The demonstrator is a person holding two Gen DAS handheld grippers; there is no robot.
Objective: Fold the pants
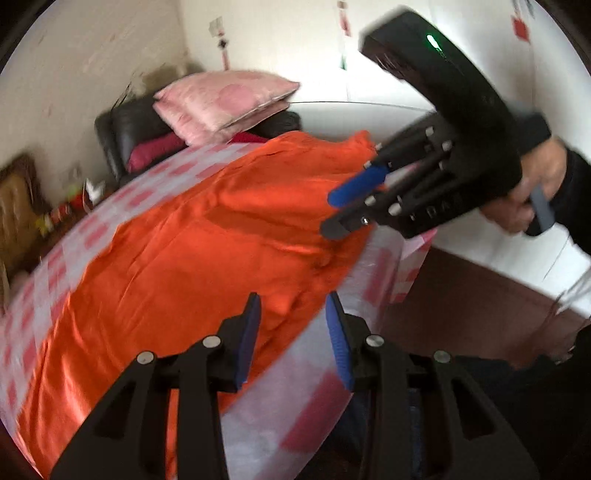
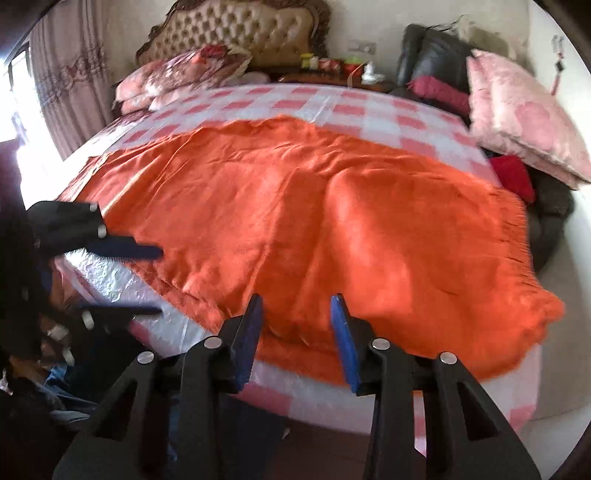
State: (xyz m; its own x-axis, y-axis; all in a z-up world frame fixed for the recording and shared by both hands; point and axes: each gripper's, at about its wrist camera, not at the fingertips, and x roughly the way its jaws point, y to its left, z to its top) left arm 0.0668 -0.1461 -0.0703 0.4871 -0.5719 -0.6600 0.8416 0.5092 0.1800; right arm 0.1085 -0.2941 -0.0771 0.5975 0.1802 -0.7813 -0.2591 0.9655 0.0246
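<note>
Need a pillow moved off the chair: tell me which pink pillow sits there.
The plain pale pink pillow, propped on the black leather chair right of the bed. The floral ones lie against the tufted headboard.

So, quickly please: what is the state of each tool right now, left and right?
Left tool: open, holding nothing, above the orange pants.
Right tool: open, holding nothing, above the same pants.

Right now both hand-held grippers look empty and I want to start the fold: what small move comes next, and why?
Probably bring the right hand-held gripper down onto the near edge of the orange pants and pinch it. Both it and the left hand-held gripper stand open with nothing between the fingers, and the pants lie spread on the checked bed cover.
</note>
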